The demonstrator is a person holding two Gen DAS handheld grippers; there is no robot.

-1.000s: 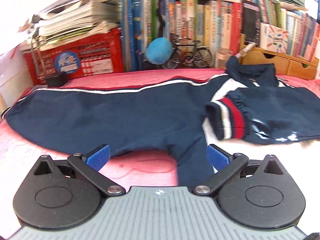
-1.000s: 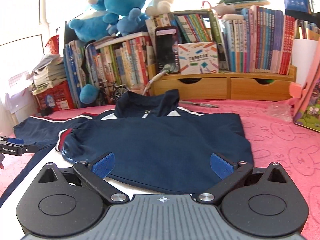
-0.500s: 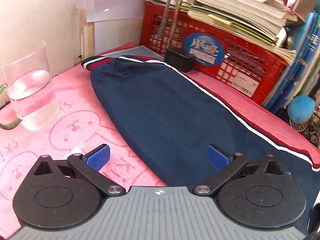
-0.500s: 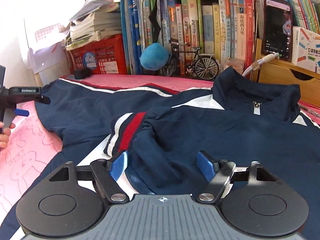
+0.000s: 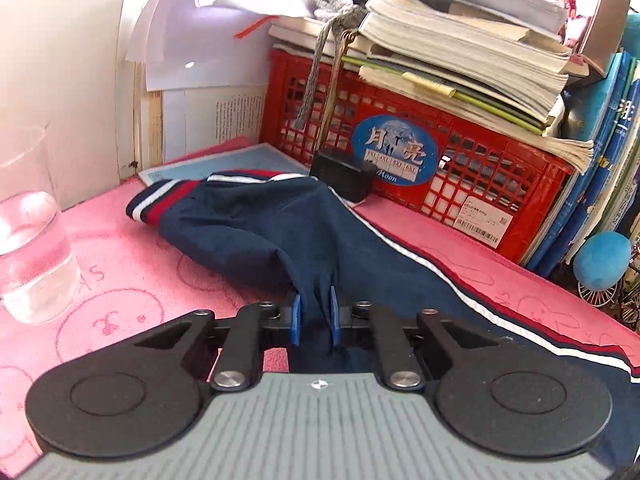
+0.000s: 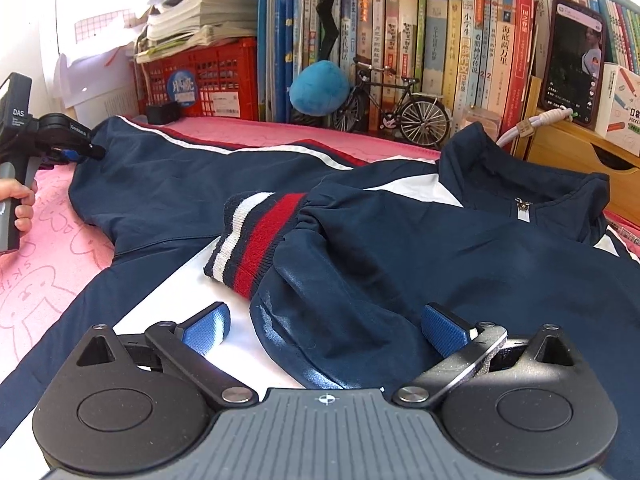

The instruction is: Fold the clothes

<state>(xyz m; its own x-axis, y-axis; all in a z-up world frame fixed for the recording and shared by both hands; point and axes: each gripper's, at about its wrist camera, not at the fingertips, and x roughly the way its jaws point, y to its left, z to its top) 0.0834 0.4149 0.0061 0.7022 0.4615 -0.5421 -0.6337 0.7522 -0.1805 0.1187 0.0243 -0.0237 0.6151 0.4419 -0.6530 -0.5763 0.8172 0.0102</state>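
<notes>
My left tool (image 5: 315,314) is pinching a ridge of the navy jacket's (image 6: 400,248) outstretched sleeve (image 5: 260,224), its blue pads pressed together on the cloth; what lies under the tool body is hidden from me. In the right wrist view the same tool (image 6: 76,151) shows at the far left edge, with only some fingers of my hand (image 6: 20,204) on its handle visible (the rest is cut off). My right tool (image 6: 325,326) is angled downward over the jacket's body, its jaws opening and now spread wide, a fold of navy cloth lying between the pads without being pressed. The jacket lies flat on the pink cloth-covered surface (image 5: 120,272), collar (image 6: 520,188) toward the books, its other sleeve folded across the chest with the striped cuff (image 6: 256,240) upward. The outstretched sleeve's cuff (image 5: 160,200) ends near a glass of water (image 5: 28,232) at the left edge and just beside a red crate (image 5: 400,144) behind; bare pink cloth lies between sleeve and glass.
</notes>
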